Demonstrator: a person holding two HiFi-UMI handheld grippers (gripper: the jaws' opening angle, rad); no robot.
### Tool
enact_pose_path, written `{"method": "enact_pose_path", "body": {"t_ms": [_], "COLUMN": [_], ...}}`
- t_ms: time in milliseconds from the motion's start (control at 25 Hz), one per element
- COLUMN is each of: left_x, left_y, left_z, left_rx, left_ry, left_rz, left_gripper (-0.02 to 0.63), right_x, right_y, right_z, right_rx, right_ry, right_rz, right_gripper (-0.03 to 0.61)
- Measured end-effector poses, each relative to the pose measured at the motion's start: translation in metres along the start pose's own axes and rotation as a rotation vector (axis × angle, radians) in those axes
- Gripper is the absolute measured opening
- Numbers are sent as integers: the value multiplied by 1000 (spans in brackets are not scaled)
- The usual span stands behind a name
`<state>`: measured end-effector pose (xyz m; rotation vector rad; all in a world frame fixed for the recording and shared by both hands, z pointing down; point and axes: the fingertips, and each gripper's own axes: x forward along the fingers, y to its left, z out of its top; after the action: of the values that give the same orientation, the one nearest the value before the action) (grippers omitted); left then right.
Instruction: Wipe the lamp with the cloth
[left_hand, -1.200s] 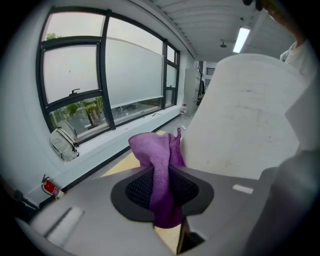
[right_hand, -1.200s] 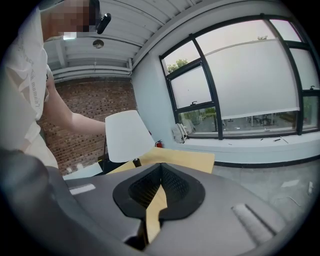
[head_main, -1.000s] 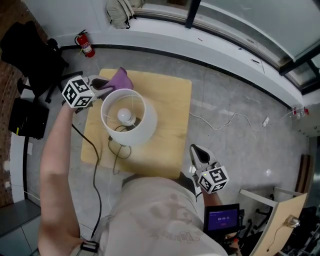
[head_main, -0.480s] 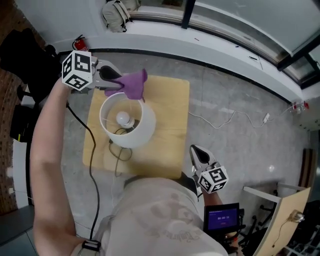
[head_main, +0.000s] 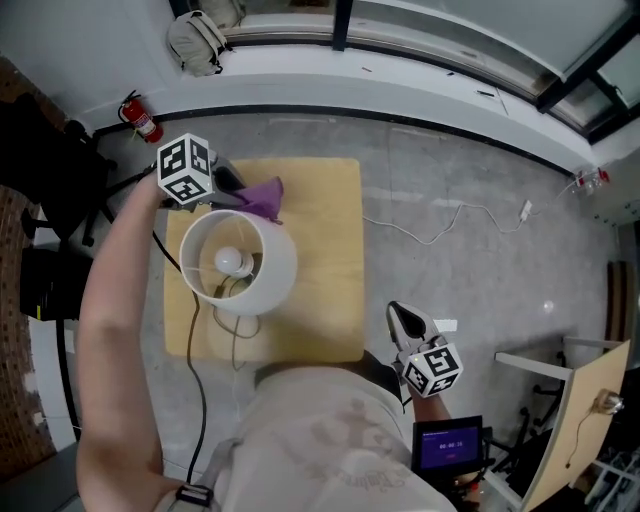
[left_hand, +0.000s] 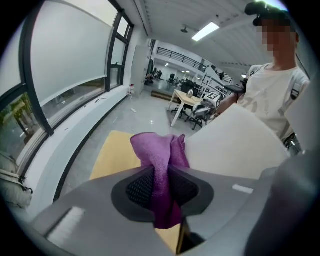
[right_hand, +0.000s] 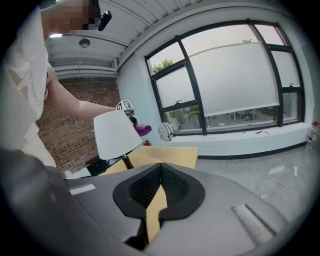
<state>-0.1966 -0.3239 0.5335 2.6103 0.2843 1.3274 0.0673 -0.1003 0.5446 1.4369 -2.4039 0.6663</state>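
A lamp with a white shade (head_main: 281, 266) and a bare bulb stands on the small wooden table (head_main: 325, 255). My left gripper (head_main: 241, 192) is at the shade's far rim, shut on a purple cloth (head_main: 264, 197). Its jaws have just been closing, with the cloth between them. In the left gripper view the cloth (left_hand: 159, 150) bunches up out of the left gripper (left_hand: 161, 169), with the shade (left_hand: 235, 145) close at the right. My right gripper (head_main: 403, 318) hangs off the table's near right corner, shut and empty. In the right gripper view the right gripper (right_hand: 161, 167) faces the lamp (right_hand: 115, 134).
The lamp's cord (head_main: 235, 322) loops over the table's near left part and down to the floor. A white cable (head_main: 440, 228) lies on the floor at the right. A fire extinguisher (head_main: 140, 119) and a backpack (head_main: 195, 42) sit by the far wall.
My left gripper has carried the cloth from the shade's left side round to its far rim. The right gripper has barely moved. The head view has shifted a little.
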Motion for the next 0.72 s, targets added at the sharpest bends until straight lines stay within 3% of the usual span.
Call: {"method": "enact_pose_path", "body": {"t_ms": [160,240,520,720], "left_x": [24,22,-56,-99], "left_y": [24,34,19,-26], "left_z": [-22,-20,46,90], "left_rx": [50,67,168,263], "left_ry": [105,92,-4,41], "left_rz": [84,148,330,363], "left_gripper": [75,75,75,77], "right_x": [-4,-7,-3,15], "right_y": [-4,-6,-24,-21], "right_z": [-4,-3,-3,4], "right_rx": [18,21,29,14], "right_ry": [1,-4,-23,-32], "right_rz": [-19,-19,32,123], "right_gripper": [14,14,14,14]}}
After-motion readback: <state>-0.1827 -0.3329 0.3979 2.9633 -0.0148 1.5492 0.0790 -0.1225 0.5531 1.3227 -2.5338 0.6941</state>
